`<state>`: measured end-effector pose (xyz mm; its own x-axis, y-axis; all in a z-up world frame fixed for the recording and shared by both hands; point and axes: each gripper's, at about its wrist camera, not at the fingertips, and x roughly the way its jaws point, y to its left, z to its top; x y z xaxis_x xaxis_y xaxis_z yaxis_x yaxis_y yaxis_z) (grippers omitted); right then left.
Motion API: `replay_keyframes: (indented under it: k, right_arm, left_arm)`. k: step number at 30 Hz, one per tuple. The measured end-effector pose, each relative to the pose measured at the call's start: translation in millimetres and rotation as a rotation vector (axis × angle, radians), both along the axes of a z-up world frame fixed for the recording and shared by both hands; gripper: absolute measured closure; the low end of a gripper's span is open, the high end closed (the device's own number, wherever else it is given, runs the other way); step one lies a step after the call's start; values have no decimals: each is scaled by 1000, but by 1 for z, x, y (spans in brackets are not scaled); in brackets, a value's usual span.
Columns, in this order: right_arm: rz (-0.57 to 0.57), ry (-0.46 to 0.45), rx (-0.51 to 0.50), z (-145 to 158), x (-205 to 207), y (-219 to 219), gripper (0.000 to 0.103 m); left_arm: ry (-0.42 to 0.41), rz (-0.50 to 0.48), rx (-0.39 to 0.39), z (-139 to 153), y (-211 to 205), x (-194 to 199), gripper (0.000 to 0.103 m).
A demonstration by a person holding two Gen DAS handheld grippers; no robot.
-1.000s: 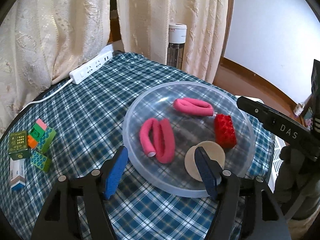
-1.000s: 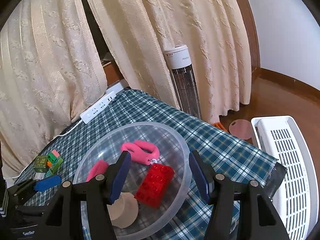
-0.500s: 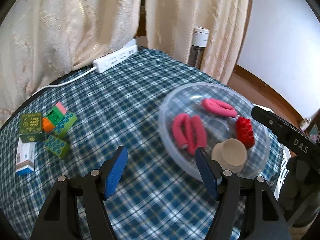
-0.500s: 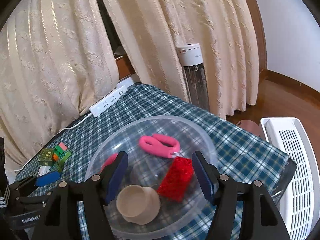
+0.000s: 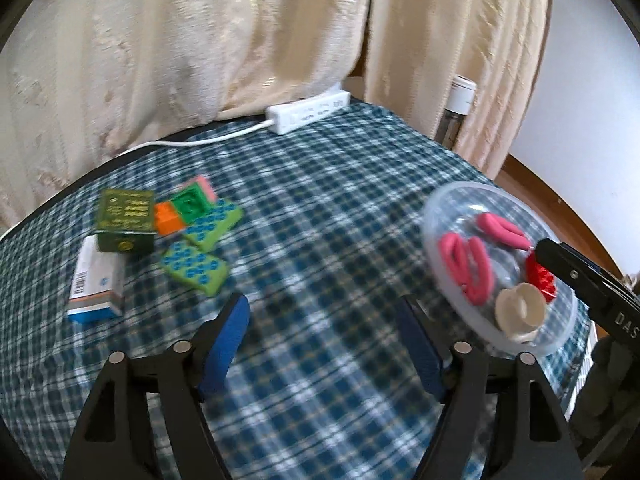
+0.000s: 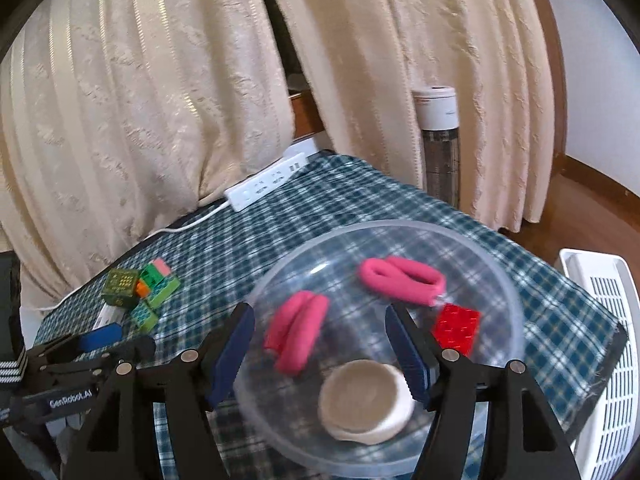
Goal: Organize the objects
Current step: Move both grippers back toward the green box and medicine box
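Note:
A clear plastic bowl (image 6: 500, 280) sits on the plaid tablecloth and holds two pink foam rollers (image 6: 298, 332), a red brick (image 6: 456, 326) and a beige cup (image 6: 366, 400). The bowl also shows at the right of the left wrist view (image 5: 436, 208). My right gripper (image 6: 320, 350) is open and empty just above the bowl's near side. My left gripper (image 5: 324, 336) is open and empty over bare cloth. A cluster lies to its left: green bricks (image 5: 196, 266), a dark green box (image 5: 126, 220), an orange and pink brick stack (image 5: 184, 208) and a white box (image 5: 96, 284).
A white power strip (image 5: 308, 114) with its cord lies at the table's far edge by cream curtains. A tower heater (image 6: 438, 148) stands behind the table. A white slatted rack (image 6: 600, 320) sits off the table's right edge.
The left gripper has swung left, away from the bowl toward the brick cluster. The right gripper has moved in closer over the bowl. Both stay open.

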<state>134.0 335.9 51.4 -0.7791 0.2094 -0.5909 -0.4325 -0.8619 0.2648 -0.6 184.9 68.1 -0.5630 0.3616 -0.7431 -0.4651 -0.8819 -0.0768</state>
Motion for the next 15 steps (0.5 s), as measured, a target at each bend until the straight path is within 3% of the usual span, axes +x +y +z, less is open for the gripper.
replay_keyframes:
  k: [15]
  right_arm:
    - [139,-36,-6,-4,-41,-52,17]
  left_arm:
    - [-7,245,5,-3,-110,-49,23]
